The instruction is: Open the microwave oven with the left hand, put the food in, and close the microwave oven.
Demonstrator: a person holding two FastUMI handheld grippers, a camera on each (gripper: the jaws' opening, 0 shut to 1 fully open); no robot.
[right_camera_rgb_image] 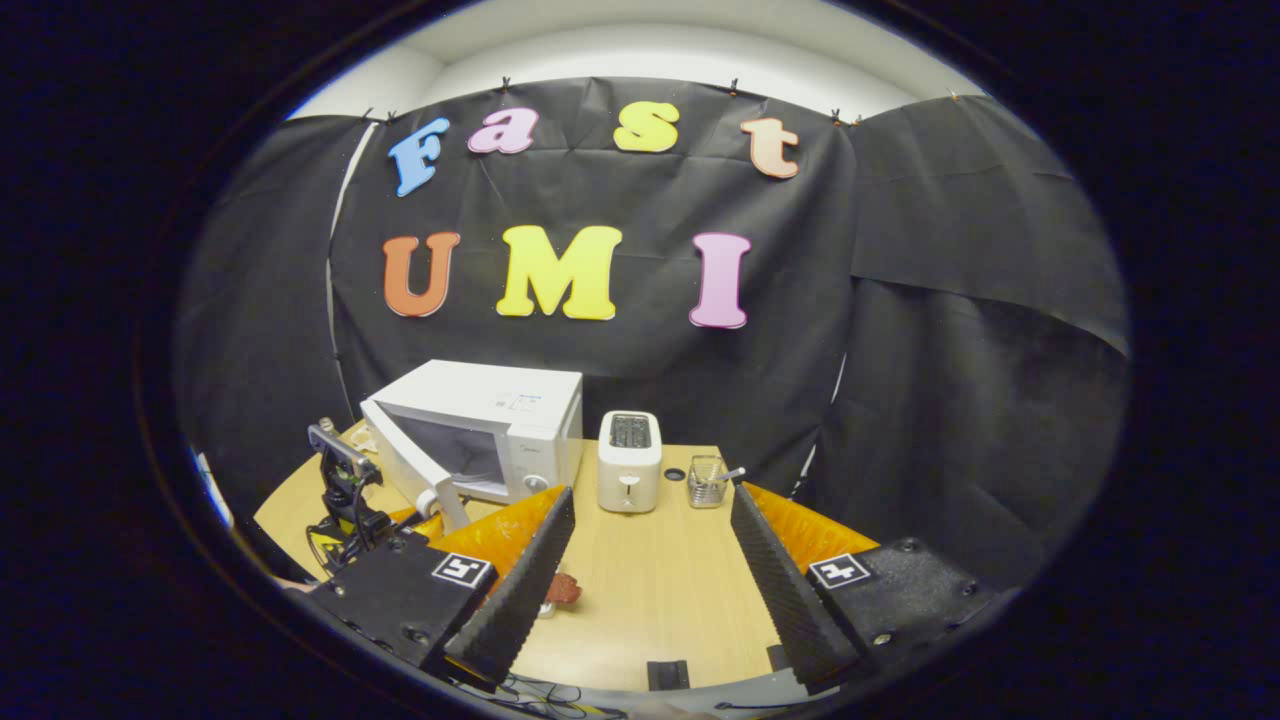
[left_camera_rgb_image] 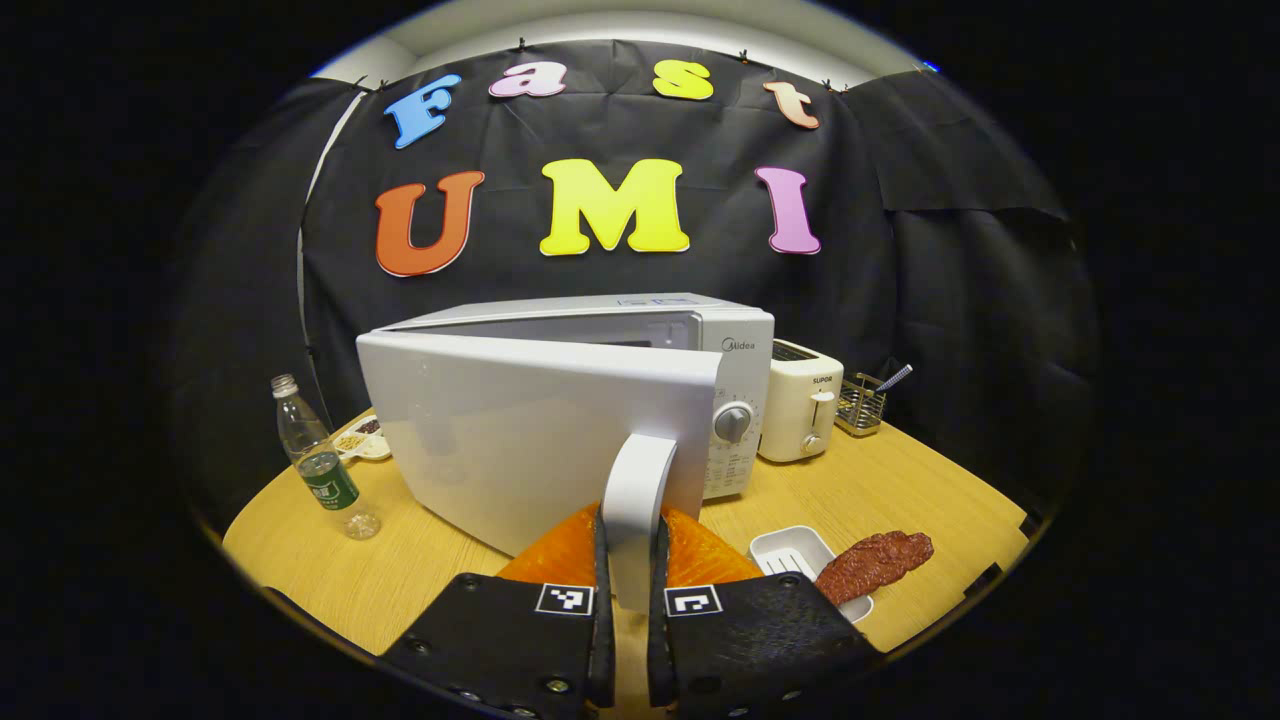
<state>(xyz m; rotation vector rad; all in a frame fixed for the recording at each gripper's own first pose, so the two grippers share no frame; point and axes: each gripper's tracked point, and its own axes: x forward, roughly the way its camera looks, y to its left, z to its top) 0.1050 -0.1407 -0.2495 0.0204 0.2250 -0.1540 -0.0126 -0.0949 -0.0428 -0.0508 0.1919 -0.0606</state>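
Observation:
The white microwave stands at the table's middle, its door swung partly open toward me. My left gripper is shut on the door's white vertical handle, a finger pressing each side. The food, a reddish-brown piece of meat, lies across a small white tray to the right of the handle. In the right gripper view, my right gripper hangs open above the table with nothing between its fingers. There the microwave with its open door is far left, and the meat peeks out beside my left finger.
A cream toaster stands right of the microwave, with a wire utensil holder beyond it. A plastic bottle and a small dish sit at the table's left. Bare wooden tabletop lies below my right gripper.

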